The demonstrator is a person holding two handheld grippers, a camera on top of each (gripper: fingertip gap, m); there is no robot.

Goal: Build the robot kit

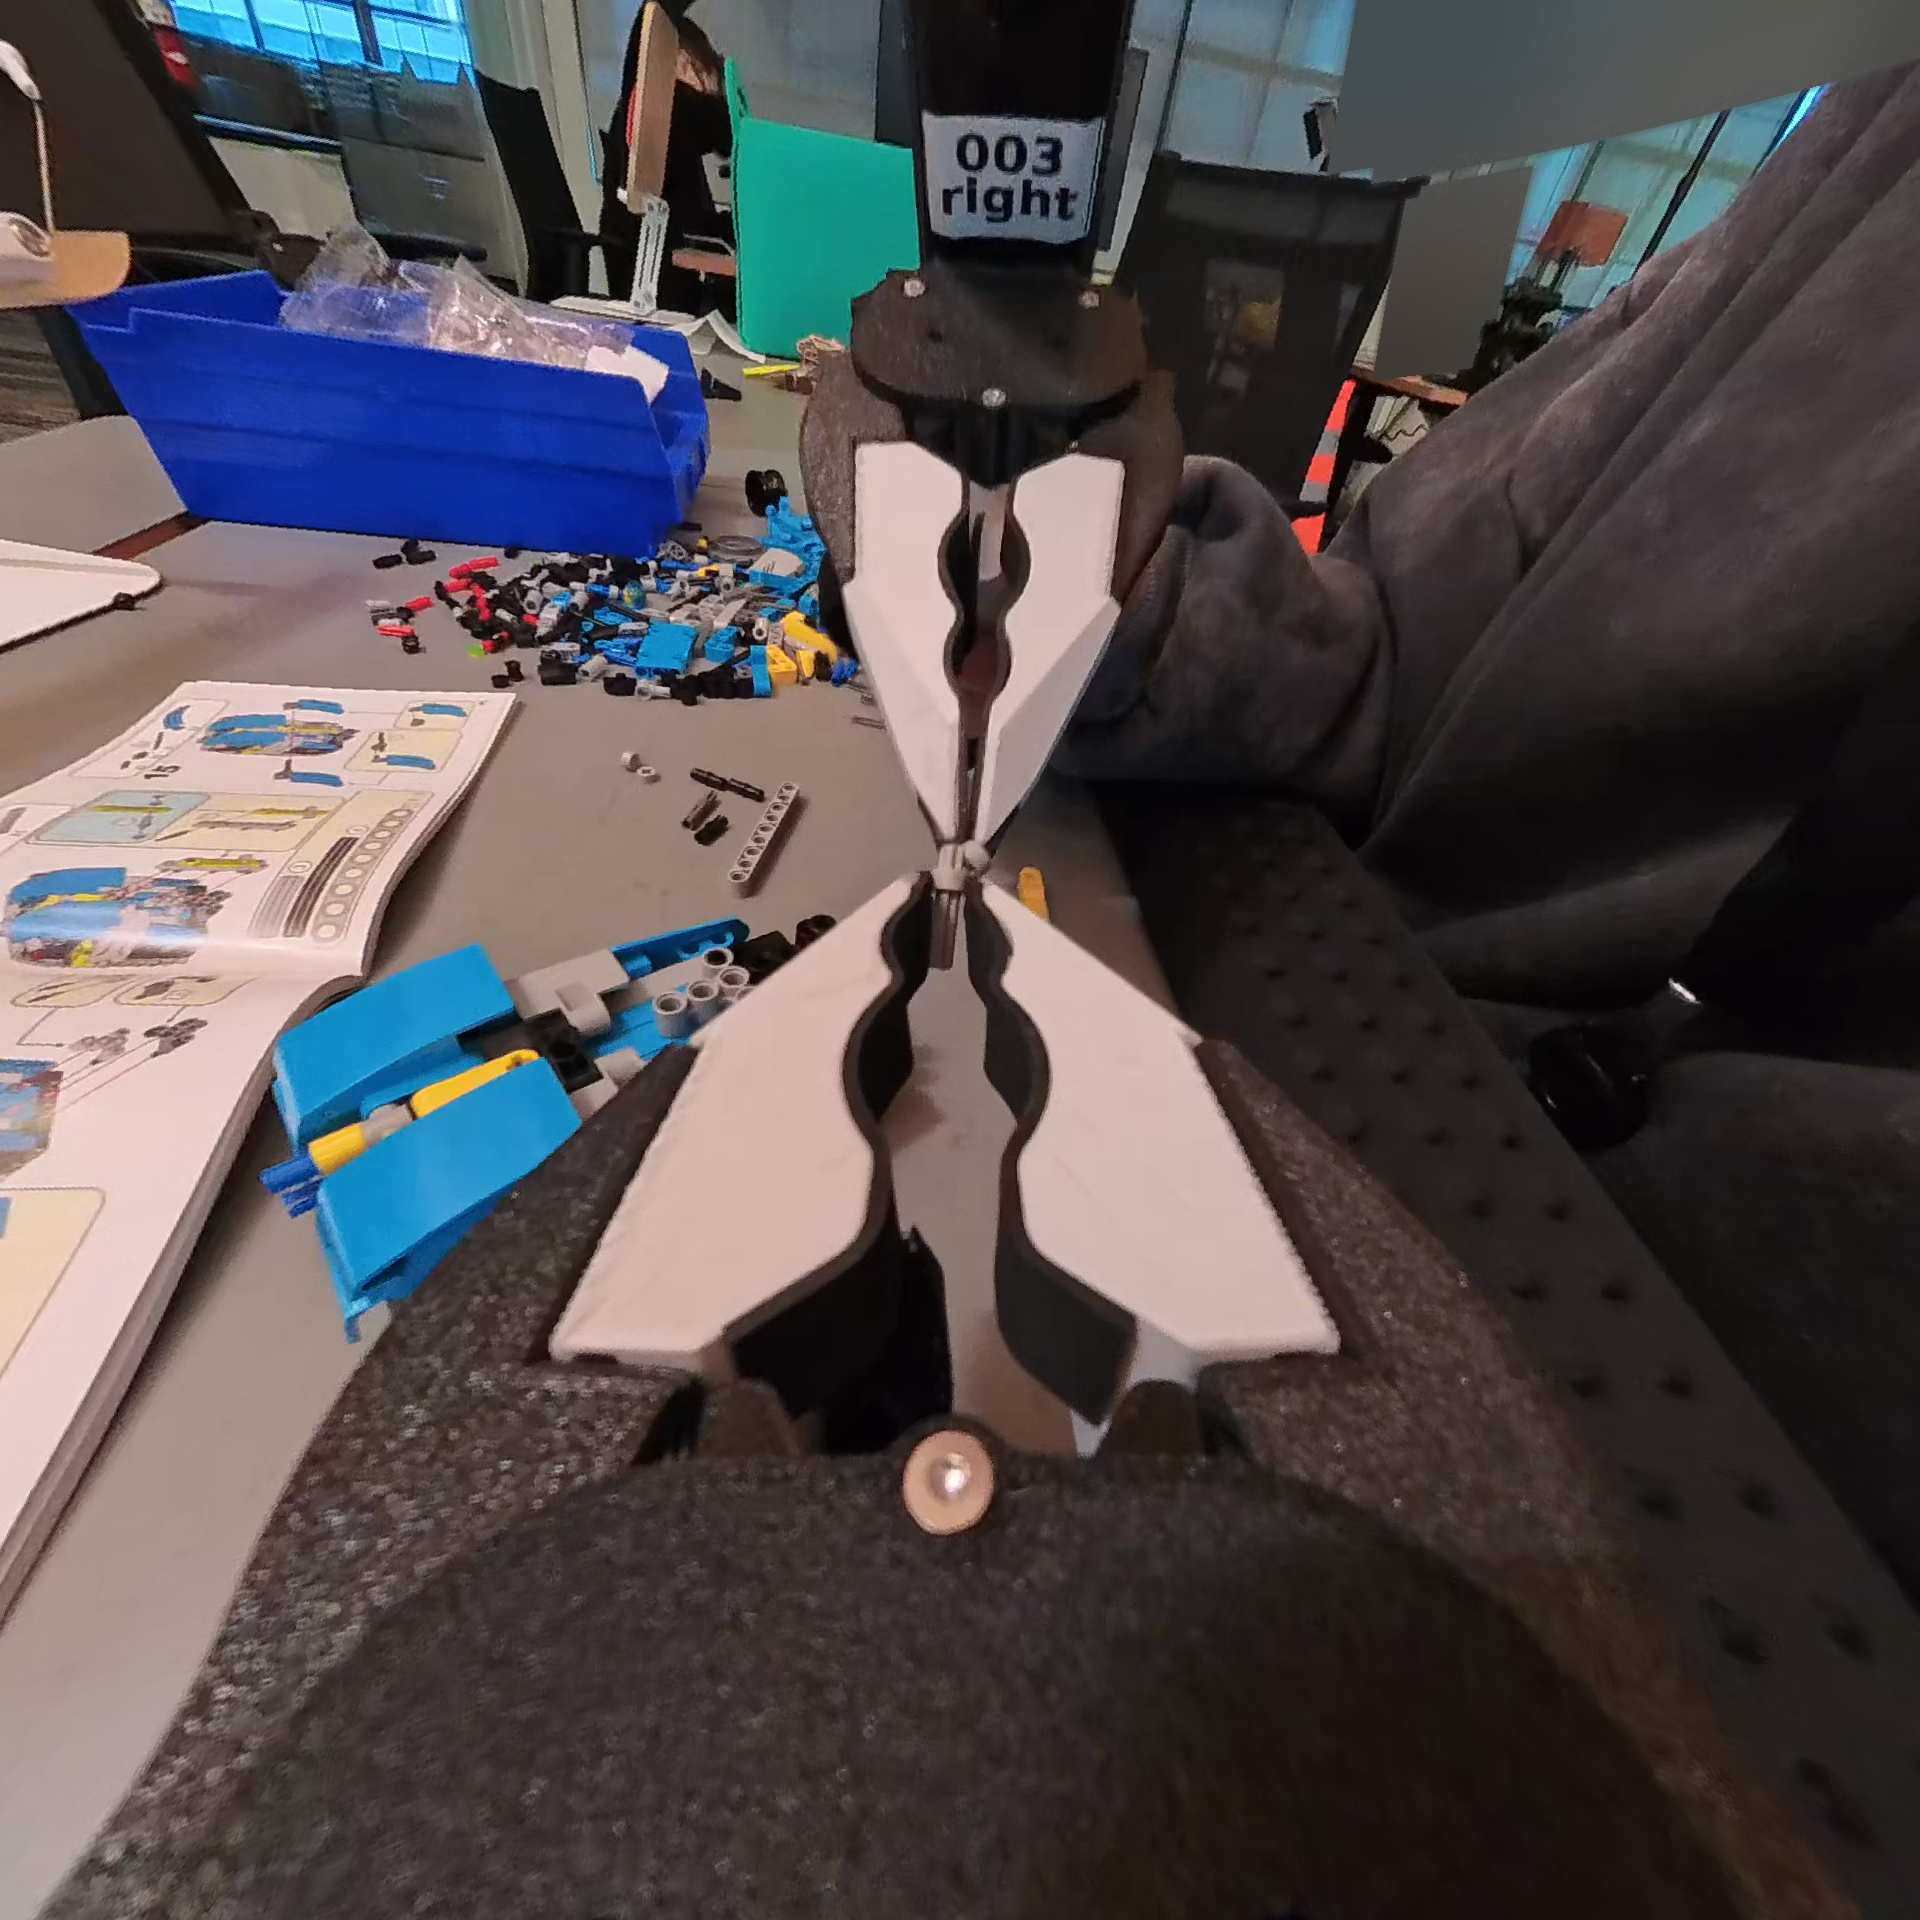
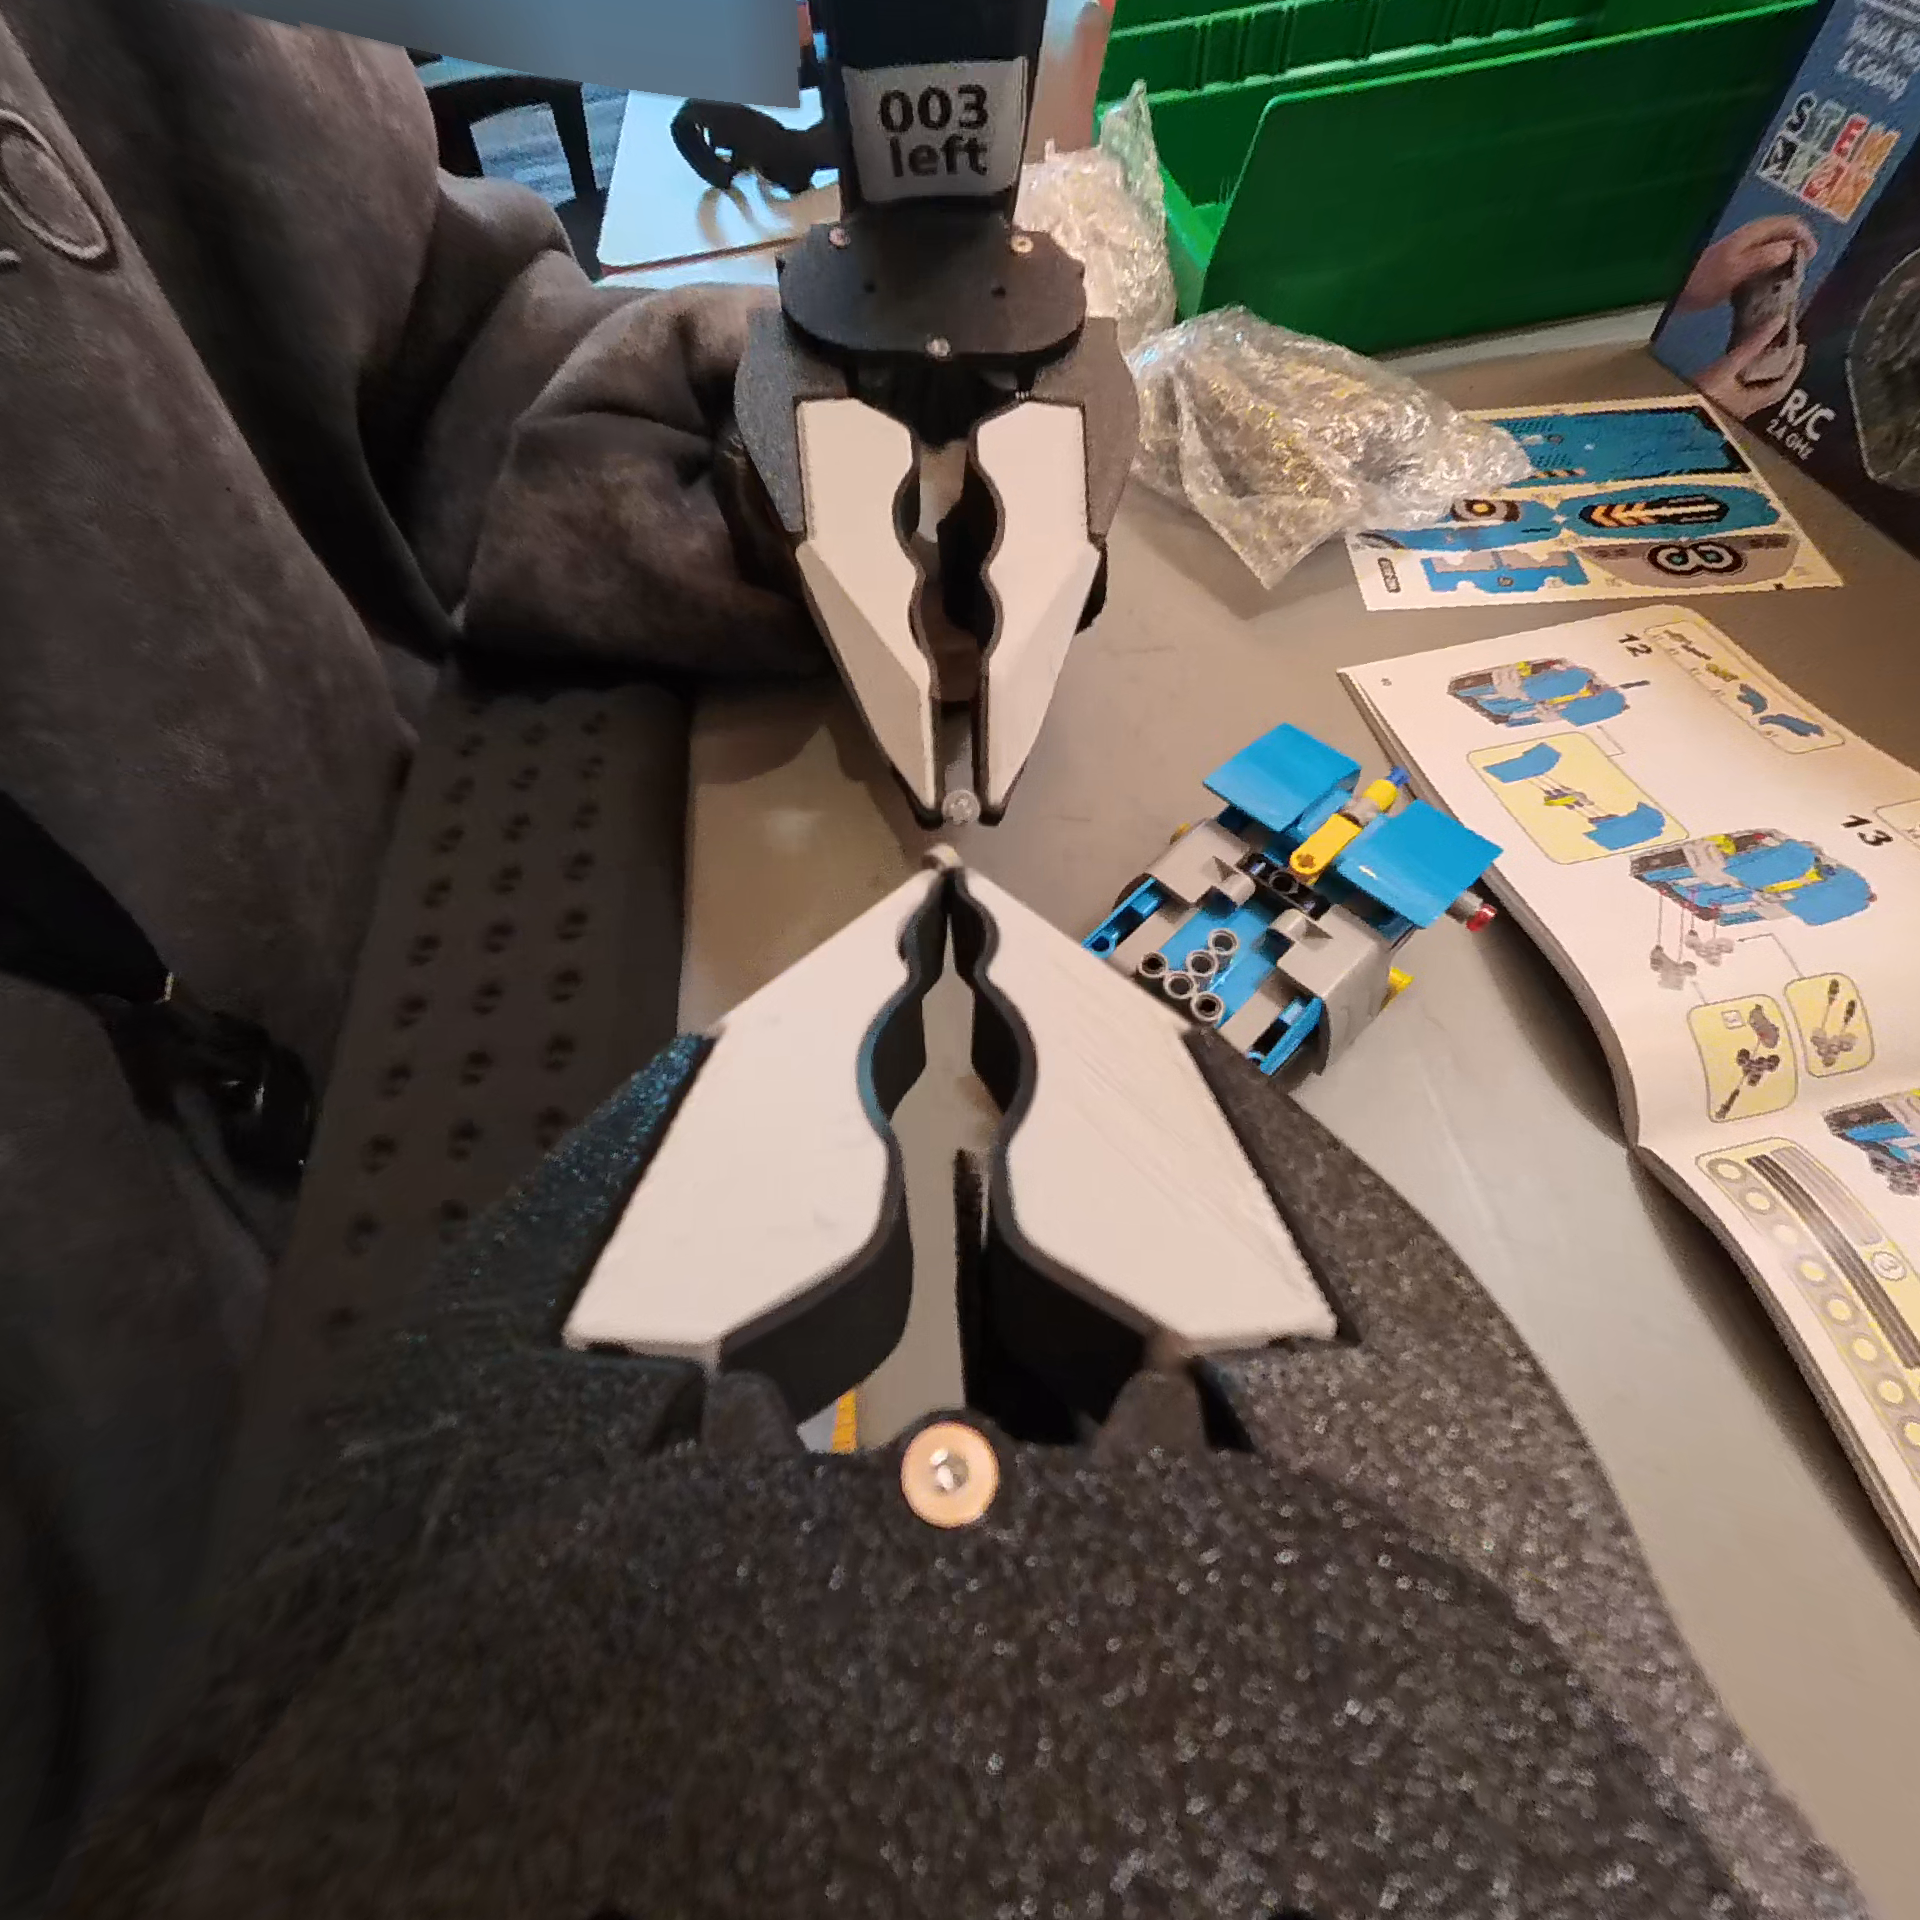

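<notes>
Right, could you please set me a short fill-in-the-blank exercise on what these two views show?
1. The left hand-held gripper is shut on a small ___ piece.
2. The bin behind the loose parts is ___.
3. The instruction booklet lies ___ on the table.
4. The right hand-held gripper points at the left one, with its fingers ___.

Missing words: grey; blue; open; shut
</notes>
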